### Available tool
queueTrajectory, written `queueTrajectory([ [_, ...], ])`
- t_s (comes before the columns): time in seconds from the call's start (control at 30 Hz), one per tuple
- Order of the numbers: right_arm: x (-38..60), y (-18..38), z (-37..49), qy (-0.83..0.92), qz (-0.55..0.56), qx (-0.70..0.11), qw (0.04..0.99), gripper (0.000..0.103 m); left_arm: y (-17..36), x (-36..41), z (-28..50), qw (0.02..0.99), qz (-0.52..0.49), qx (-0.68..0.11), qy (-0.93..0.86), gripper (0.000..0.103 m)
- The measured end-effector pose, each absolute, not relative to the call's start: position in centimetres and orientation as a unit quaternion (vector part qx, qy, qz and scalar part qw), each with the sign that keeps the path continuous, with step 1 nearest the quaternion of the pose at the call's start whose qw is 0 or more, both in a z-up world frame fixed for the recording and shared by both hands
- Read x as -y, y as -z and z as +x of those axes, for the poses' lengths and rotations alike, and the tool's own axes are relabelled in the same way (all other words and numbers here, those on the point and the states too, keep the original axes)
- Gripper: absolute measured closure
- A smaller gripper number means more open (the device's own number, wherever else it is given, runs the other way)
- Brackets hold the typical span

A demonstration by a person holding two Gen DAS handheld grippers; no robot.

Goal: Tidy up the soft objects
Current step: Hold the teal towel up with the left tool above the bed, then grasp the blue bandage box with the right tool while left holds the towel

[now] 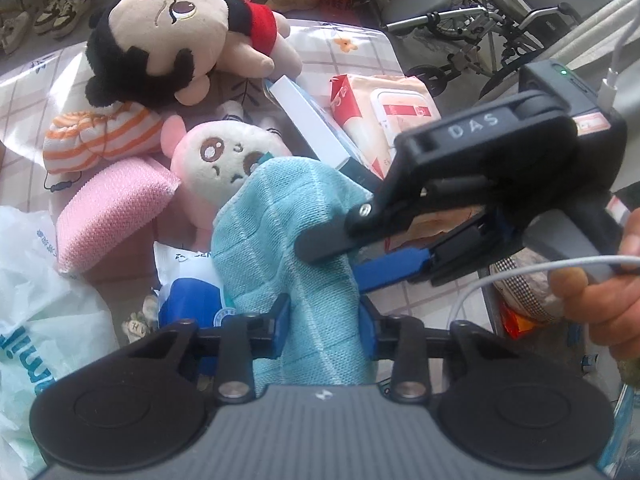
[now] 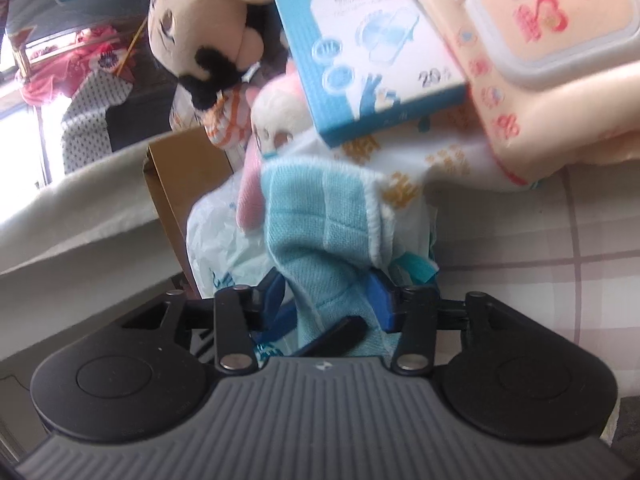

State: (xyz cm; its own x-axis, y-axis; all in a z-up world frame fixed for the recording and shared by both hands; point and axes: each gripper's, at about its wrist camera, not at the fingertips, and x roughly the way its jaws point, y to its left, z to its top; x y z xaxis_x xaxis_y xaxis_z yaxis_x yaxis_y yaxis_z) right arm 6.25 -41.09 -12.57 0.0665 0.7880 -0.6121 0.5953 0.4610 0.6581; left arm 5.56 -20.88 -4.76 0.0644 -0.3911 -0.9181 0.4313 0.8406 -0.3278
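A teal waffle cloth (image 1: 288, 216) hangs over the clutter on the table. My left gripper (image 1: 323, 324) is shut on its lower part, a blue pad pressing on each side. My right gripper (image 1: 336, 264) reaches in from the right, one finger over the cloth and one behind it. In the right wrist view the cloth (image 2: 320, 240) passes between the right gripper's (image 2: 328, 300) fingers, which stand apart and do not pinch it. Other soft things are a black-haired plush doll (image 1: 160, 32), a pink and white plush (image 1: 224, 160), a pink sponge pad (image 1: 112, 216) and an orange-striped cloth (image 1: 100, 136).
A blue and white box (image 1: 308, 120) and a wet-wipes pack (image 1: 384, 116) lie behind the cloth. A white plastic bag (image 1: 40, 320) fills the left front and a cardboard box (image 2: 180, 176) stands at the table's edge. A person's hand (image 1: 600, 292) holds the right gripper.
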Motion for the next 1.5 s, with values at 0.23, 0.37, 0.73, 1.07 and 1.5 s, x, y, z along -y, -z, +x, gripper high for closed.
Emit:
queueTrajectory([
  [0.23, 40.5, 12.7, 6.5, -0.093, 0.507, -0.67, 0.534, 0.077, 5.0, 21.6, 5.7, 0.72, 0.032, -0.632, 0.284, 0.057],
  [0.37, 40.1, 11.9, 6.9, -0.127, 0.494, -0.668, 0.542, 0.079, 5.2, 22.2, 5.8, 0.718, 0.047, -0.632, 0.287, 0.049],
  [0.73, 41.4, 9.2, 7.0, -0.19, 0.485, -0.657, 0.545, 0.072, 5.8, 22.4, 5.5, 0.717, 0.072, -0.646, 0.251, 0.08],
  [1.07, 46.7, 5.5, 10.6, -0.108, 0.414, -0.621, 0.657, 0.036, 2.5, 20.8, 5.1, 0.749, 0.036, -0.628, 0.21, 0.081],
  [1.5, 37.9, 10.1, 16.2, -0.076, 0.122, -0.678, 0.721, 0.029, 2.6, 16.9, 6.1, 0.76, -0.009, -0.636, 0.133, 0.081],
])
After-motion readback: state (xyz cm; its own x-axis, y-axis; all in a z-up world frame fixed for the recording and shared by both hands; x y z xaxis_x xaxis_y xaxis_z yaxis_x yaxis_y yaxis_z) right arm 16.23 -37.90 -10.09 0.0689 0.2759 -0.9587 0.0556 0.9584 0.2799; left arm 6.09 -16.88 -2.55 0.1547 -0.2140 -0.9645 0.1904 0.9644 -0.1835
